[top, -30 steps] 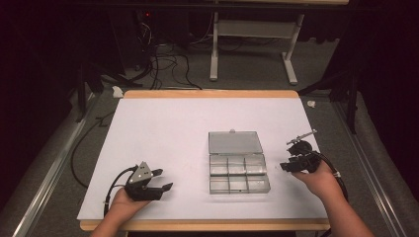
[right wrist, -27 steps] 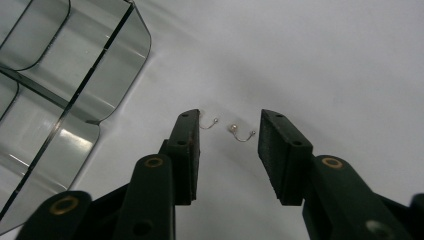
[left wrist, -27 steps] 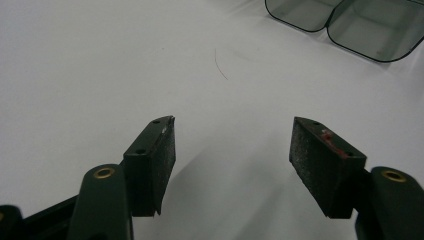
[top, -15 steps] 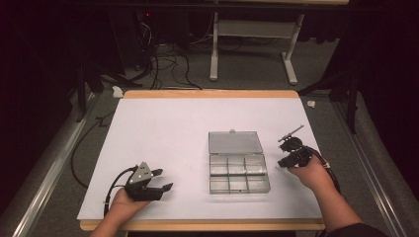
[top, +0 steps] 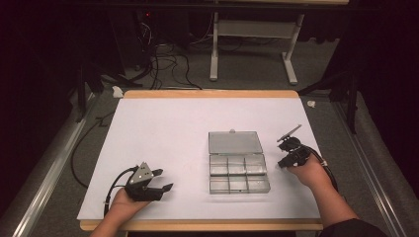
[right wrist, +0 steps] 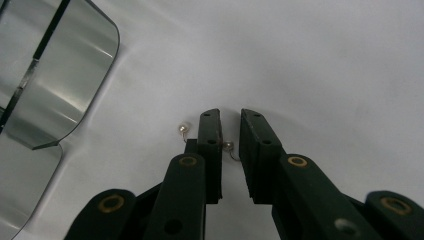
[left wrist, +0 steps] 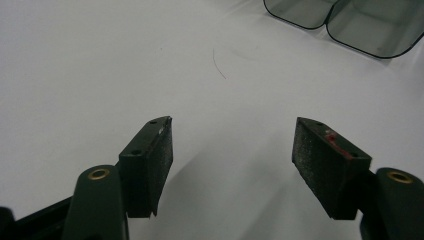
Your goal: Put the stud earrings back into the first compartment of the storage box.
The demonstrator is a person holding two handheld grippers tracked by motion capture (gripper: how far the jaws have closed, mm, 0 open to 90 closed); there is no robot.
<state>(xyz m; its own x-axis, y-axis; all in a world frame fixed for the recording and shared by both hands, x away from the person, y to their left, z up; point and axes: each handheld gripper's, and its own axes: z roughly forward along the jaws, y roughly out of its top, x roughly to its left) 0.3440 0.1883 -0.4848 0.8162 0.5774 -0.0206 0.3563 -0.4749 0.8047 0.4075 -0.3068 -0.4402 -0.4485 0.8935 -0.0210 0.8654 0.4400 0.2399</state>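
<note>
Item: pearl earrings on the white table, right of the clear compartment box. My right gripper has just been closing, one pearl between nearly shut jaws, not visibly pinched; pickup begins. My left gripper gapes empty.

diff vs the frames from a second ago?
The right claw moved in toward the clear box and slightly down; its jaws have just been closing around one pearl earring, with a small gap visible, so no firm grip yet. A second pearl lies just outside the jaws. The left claw, open, and the box stayed put.
</note>
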